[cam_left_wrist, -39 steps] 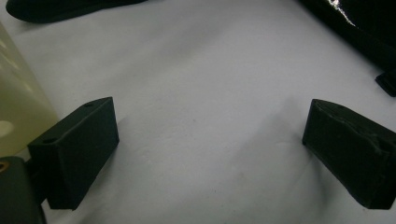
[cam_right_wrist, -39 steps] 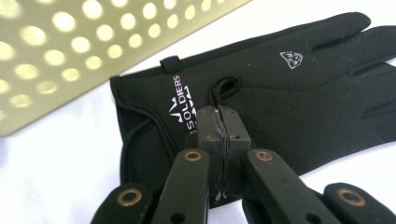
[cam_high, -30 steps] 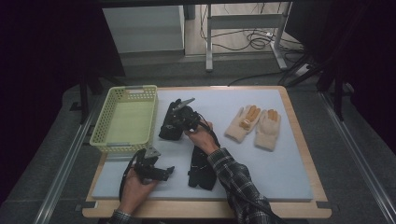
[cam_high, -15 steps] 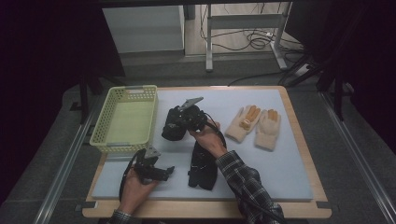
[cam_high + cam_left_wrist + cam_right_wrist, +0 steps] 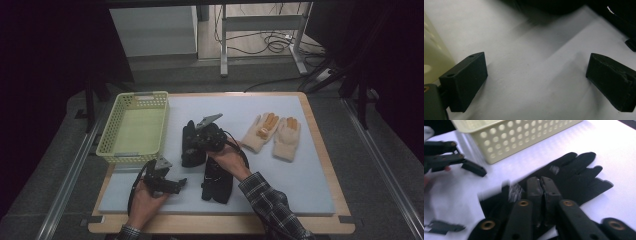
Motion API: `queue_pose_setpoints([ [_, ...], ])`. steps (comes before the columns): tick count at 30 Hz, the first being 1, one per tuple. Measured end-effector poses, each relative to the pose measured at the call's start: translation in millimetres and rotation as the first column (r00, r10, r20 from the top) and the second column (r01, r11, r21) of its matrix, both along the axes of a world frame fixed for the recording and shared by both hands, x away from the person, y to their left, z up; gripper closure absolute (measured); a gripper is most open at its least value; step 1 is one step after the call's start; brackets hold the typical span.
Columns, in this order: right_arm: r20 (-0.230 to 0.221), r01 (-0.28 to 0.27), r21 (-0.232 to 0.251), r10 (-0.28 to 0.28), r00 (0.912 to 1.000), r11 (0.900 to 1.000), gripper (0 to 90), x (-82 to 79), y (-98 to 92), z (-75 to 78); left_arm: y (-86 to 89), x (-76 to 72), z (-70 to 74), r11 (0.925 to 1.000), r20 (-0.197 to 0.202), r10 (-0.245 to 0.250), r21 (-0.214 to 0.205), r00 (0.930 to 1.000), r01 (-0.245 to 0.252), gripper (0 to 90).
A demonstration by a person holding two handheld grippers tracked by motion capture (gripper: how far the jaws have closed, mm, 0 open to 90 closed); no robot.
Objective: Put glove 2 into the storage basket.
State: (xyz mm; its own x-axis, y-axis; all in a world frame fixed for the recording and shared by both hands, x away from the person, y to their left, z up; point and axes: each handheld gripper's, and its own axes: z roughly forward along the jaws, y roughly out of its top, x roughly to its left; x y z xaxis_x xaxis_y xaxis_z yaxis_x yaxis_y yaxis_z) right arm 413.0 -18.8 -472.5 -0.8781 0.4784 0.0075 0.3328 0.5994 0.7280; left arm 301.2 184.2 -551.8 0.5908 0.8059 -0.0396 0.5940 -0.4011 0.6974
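Observation:
A black glove (image 5: 191, 150) lies flat on the white mat (image 5: 280, 185), its fingers spread in the right gripper view (image 5: 579, 172). My right gripper (image 5: 197, 142) hovers over its palm. Its jaws have just been opening a little. They still stand almost together (image 5: 543, 186), with a thin slit and no fabric seen in it. A second black glove (image 5: 217, 182) lies nearer the front edge, partly under the right hand. My left gripper (image 5: 175, 184) rests low on the mat at the front left. Its jaws are wide apart (image 5: 536, 77) with bare mat between them.
A pale yellow perforated basket (image 5: 135, 127) stands at the mat's left and looks bare inside. Two cream gloves with orange patches (image 5: 272, 132) lie side by side at the right. The wooden table edge (image 5: 225, 225) runs along the front. Dark floor and cables lie beyond.
My right hand and gripper have shifted a little rightward and toward the front over the black glove, which has shifted slightly with them. The left gripper has stayed put.

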Motion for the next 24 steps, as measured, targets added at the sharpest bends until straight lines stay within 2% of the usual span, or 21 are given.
queue_pose_setpoints([
  [2, -0.006, 0.02, 0.005, -0.02, 0.9998, 0.9998, 73.6, 5.6, 0.3, -4.7, 0.0, 0.0, 0.1, 1.0, -0.001, 0.0, 0.0, 1.0, 0.0, 3.8],
  [3, -0.006, 0.02, 0.005, -0.02, 0.9998, 0.9998, 73.6, 5.6, 0.3, -4.7, 0.0, 0.0, 0.1, 1.0, -0.001, 0.0, 0.0, 1.0, 0.0, 3.8],
  [4, -0.008, 0.027, 0.001, -0.027, 0.9996, 0.9996, 72.6, 8.6, 1.5, -7.5, 0.1, 0.0, 0.1, 1.0, -0.001, 0.0, 0.0, 1.0, 0.0, 3.8],
  [6, -0.017, 0.045, -0.024, -0.045, 0.9988, 0.9987, 62.9, 18.0, 6.5, -18.3, 0.1, 0.1, 0.1, 1.0, -0.002, 0.0, 0.0, 1.0, 0.0, 3.8],
  [7, -0.017, 0.045, -0.024, -0.045, 0.9988, 0.9987, 62.9, 18.0, 6.5, -18.3, 0.1, 0.1, 0.1, 1.0, -0.002, 0.0, 0.0, 1.0, 0.0, 3.8],
  [10, -0.032, 0.05, -0.086, -0.053, 0.9981, 0.995, 45.3, 30.7, 16.8, -39.7, 0.1, 0.0, 0.1, 1.0, -0.001, 0.001, -0.001, 1.0, -0.001, 3.8],
  [14, -0.011, 0.058, -0.14, -0.06, 0.9981, 0.9884, 39.6, 38.3, 24.3, -55.0, -0.1, 0.0, -0.2, 1.0, 0.0, 0.002, -0.004, 1.0, -0.002, 3.8],
  [17, -0.02, 0.05, -0.148, -0.053, 0.9984, 0.9877, 44.8, 40.5, 25.5, -54.3, -0.1, 0.1, -0.1, 1.0, -0.002, 0.001, -0.004, 1.0, -0.001, 3.8],
  [18, -0.024, 0.051, -0.164, -0.056, 0.9981, 0.9852, 54.5, 41.8, 25.3, -52.4, -0.2, 0.2, -0.1, 1.0, -0.002, 0.001, -0.004, 1.0, -0.001, 3.7],
  [19, -0.022, 0.049, -0.166, -0.053, 0.9983, 0.9849, 60.2, 42.4, 25.0, -51.9, -0.2, 0.1, -0.1, 1.0, -0.002, 0.001, -0.003, 1.0, -0.001, 3.8],
  [20, -0.009, 0.047, -0.177, -0.049, 0.9987, 0.9831, 71.3, 41.5, 24.9, -50.7, -0.3, 0.1, -0.1, 1.0, -0.002, 0.001, -0.003, 1.0, -0.001, 3.8],
  [21, 0.021, 0.043, -0.199, -0.04, 0.999, 0.9791, 73.9, 39.1, 25.6, -50.2, -0.3, 0.1, -0.1, 1.0, -0.002, 0.001, -0.002, 1.0, -0.001, 3.8],
  [24, 0.053, 0.049, -0.218, -0.039, 0.9978, 0.9748, 78.1, 34.0, 29.0, -50.2, -0.2, 0.1, -0.2, 1.0, -0.001, 0.001, -0.003, 1.0, -0.001, 3.8],
])
